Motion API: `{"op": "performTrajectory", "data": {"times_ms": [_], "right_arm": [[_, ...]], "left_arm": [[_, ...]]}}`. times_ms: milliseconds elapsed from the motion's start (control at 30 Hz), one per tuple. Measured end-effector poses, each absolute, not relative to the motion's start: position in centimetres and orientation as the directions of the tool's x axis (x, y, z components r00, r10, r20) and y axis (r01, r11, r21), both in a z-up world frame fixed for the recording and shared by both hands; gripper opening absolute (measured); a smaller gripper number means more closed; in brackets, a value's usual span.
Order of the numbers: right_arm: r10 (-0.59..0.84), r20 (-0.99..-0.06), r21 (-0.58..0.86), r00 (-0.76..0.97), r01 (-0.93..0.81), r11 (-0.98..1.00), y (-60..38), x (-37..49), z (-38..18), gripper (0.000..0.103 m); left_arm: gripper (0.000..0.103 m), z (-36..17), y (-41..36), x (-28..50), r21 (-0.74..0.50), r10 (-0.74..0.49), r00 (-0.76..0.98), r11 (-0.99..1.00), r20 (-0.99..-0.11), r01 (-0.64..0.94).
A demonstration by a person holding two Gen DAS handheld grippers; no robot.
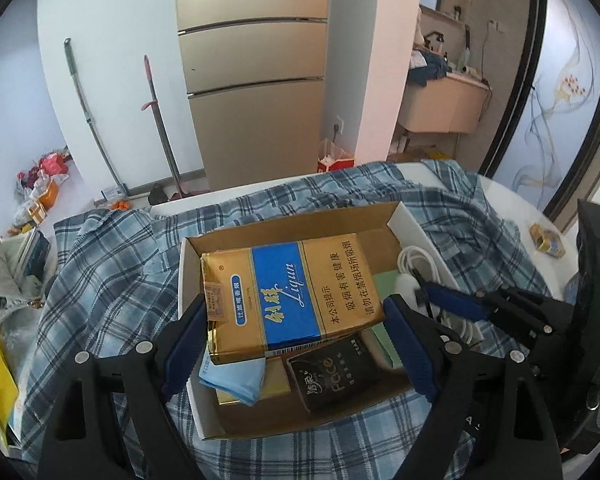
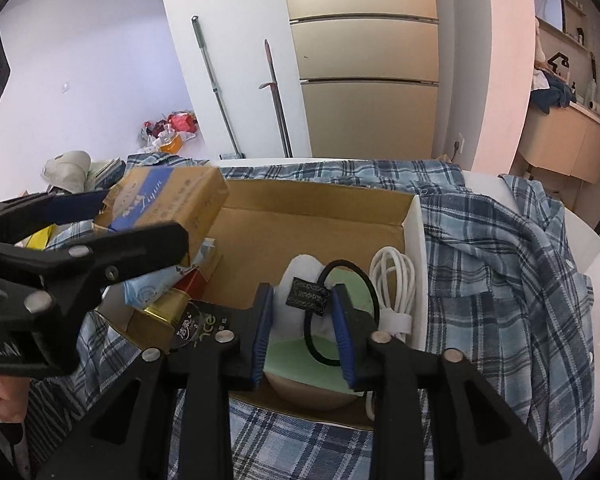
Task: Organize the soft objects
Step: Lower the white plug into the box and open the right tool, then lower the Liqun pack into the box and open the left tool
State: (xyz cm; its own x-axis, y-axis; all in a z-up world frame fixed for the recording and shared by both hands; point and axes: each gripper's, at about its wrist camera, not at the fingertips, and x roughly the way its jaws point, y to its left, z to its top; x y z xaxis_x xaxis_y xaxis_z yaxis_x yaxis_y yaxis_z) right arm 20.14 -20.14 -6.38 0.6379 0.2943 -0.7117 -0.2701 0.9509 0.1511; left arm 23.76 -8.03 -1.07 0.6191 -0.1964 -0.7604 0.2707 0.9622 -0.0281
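An open cardboard box (image 1: pixel 292 224) sits on a blue plaid shirt (image 1: pixel 100 280) spread over the table. My left gripper (image 1: pixel 296 300) is shut on a gold-and-blue cigarette carton (image 1: pixel 284 280), held tilted above the box's left half. Under it lie a blue mask packet (image 1: pixel 236 380) and a black tissue pack (image 1: pixel 336 372). In the right wrist view, my right gripper (image 2: pixel 304 308) stands open over the box's (image 2: pixel 320 208) right half. A black hair tie with a tag (image 2: pixel 308 296) lies loose between its pads, on a white soft item (image 2: pixel 300 272) and a green sheet (image 2: pixel 292 360).
A coiled white cable (image 2: pixel 392 280) lies against the box's right wall. A small gold packet (image 1: pixel 548 240) rests on the white table at the right. Bags and clutter (image 1: pixel 4 280) crowd the left side. A fridge (image 1: pixel 256 80) and two mops stand behind.
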Motion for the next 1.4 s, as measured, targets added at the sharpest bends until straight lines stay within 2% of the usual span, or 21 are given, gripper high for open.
{"op": "performTrajectory", "data": {"times_ms": [33, 67, 100, 400, 667, 800, 900, 1000, 1167, 1233, 1300, 1400], "right_arm": [[0.292, -0.709, 0.147, 0.641, -0.271, 0.951, -20.1, 20.1, -6.4, 0.059], [0.289, -0.701, 0.142, 0.652, -0.27, 0.952, -20.2, 20.1, -6.3, 0.078], [0.282, -0.687, 0.131, 0.67, -0.267, 0.955, -20.3, 19.8, -6.1, 0.079], [0.267, -0.694, 0.077, 0.668, -0.3, 0.951, -19.5, 19.3, -6.3, 0.079], [0.226, -0.737, 0.038, 0.637, -0.295, 0.955, -20.6, 19.0, -6.5, 0.079], [0.145, -0.751, -0.002, 0.644, -0.222, 0.975, -22.3, 19.6, -6.5, 0.079], [0.107, -0.734, 0.016, 0.671, -0.141, 0.99, -24.3, 20.0, -5.9, 0.08], [0.101, -0.725, 0.04, 0.681, -0.104, 0.994, -25.6, 20.2, -5.6, 0.081], [0.094, -0.713, 0.031, 0.694, -0.102, 0.994, -25.9, 20.2, -5.0, 0.081], [0.074, -0.699, 0.003, 0.711, -0.1, 0.995, -25.8, 19.9, -4.7, 0.083], [0.046, -0.68, -0.013, 0.732, -0.074, 0.997, -25.9, 19.8, -4.5, 0.091], [0.048, -0.674, 0.008, 0.737, -0.058, 0.998, -26.4, 19.9, -4.3, 0.092]], "left_arm": [[0.088, -1.1, -8.2, 23.6, -0.016, -0.191, 0.624, 0.961, -0.758, 0.275], [0.088, -1.1, -8.2, 23.6, -0.012, -0.188, 0.625, 0.961, -0.758, 0.275], [0.088, -1.1, -8.2, 23.6, -0.013, -0.188, 0.624, 0.962, -0.759, 0.274], [0.09, -0.5, -8.3, 23.1, -0.046, -0.233, 0.647, 0.955, -0.726, 0.292], [0.09, -2.0, -8.8, 23.7, -0.06, -0.241, 0.593, 0.949, -0.768, 0.309], [0.09, -2.3, -9.1, 23.5, -0.044, -0.235, 0.619, 0.95, -0.749, 0.308], [0.089, -2.0, -9.7, 22.9, 0.004, -0.212, 0.675, 0.953, -0.707, 0.304], [0.09, -2.3, -10.4, 22.7, 0.016, -0.218, 0.668, 0.945, -0.712, 0.327], [0.09, -3.0, -11.2, 22.4, -0.037, -0.29, 0.634, 0.924, -0.717, 0.38], [0.09, -3.5, -11.6, 22.3, -0.028, -0.286, 0.623, 0.92, -0.728, 0.39], [0.09, -4.3, -11.8, 22.1, -0.013, -0.281, 0.633, 0.919, -0.721, 0.394], [0.09, -5.5, -11.8, 22.3, -0.034, -0.294, 0.608, 0.915, -0.738, 0.401]]}}
